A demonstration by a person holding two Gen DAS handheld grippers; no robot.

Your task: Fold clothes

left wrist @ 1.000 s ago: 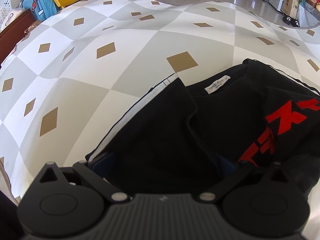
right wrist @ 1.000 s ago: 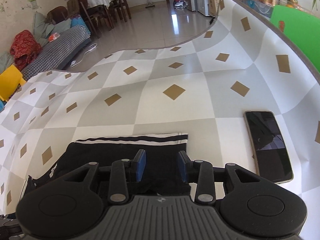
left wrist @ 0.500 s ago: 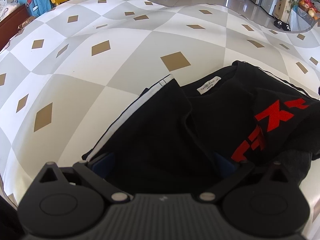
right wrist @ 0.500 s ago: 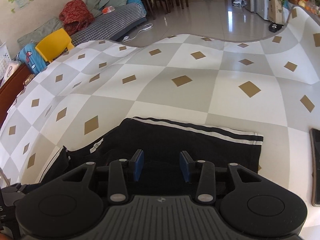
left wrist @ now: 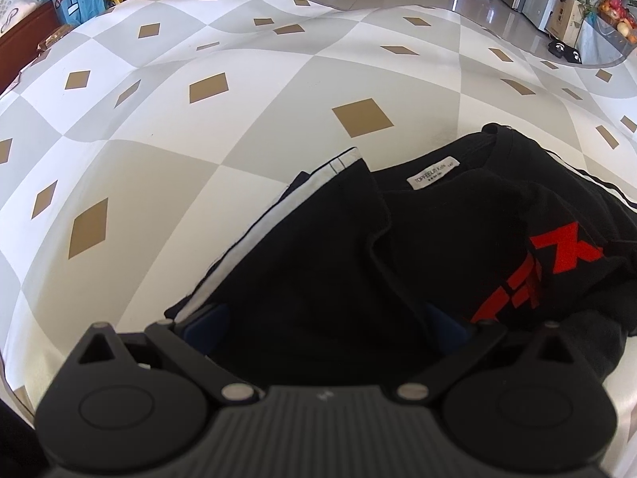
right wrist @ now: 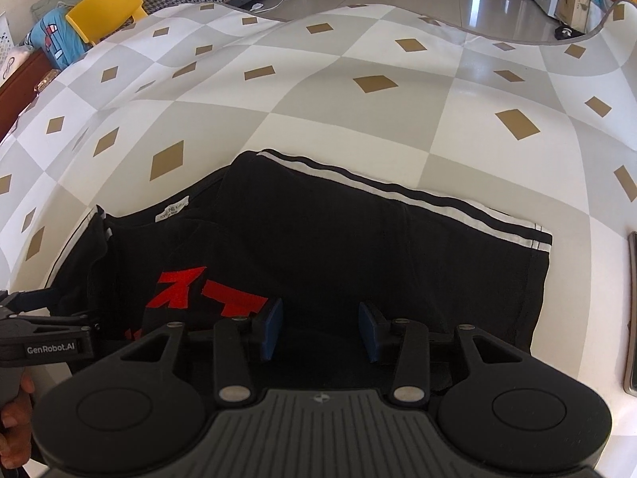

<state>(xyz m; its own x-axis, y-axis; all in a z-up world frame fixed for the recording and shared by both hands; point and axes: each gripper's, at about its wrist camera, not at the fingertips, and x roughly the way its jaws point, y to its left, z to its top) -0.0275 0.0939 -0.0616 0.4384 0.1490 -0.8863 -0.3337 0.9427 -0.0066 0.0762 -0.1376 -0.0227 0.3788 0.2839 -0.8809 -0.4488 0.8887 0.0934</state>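
Loads of bare tabletop (right wrist: pixel 358 127) beyond the black shirt (right wrist: pixel 318 247) to pass over; only a phone (right wrist: pixel 631 310) lies off right, near the shirt's edge

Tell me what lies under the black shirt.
The checked tablecloth shows all around the black shirt and runs beneath it. Whether anything else lies underneath cannot be seen: the fabric covers it.

I read "GenRobot.AI" on the left gripper (right wrist: pixel 51 348), and "TOPFEELIN Kids" on the shirt (left wrist: pixel 318 279) neck label (left wrist: pixel 434 173); smaller print there is unreadable.
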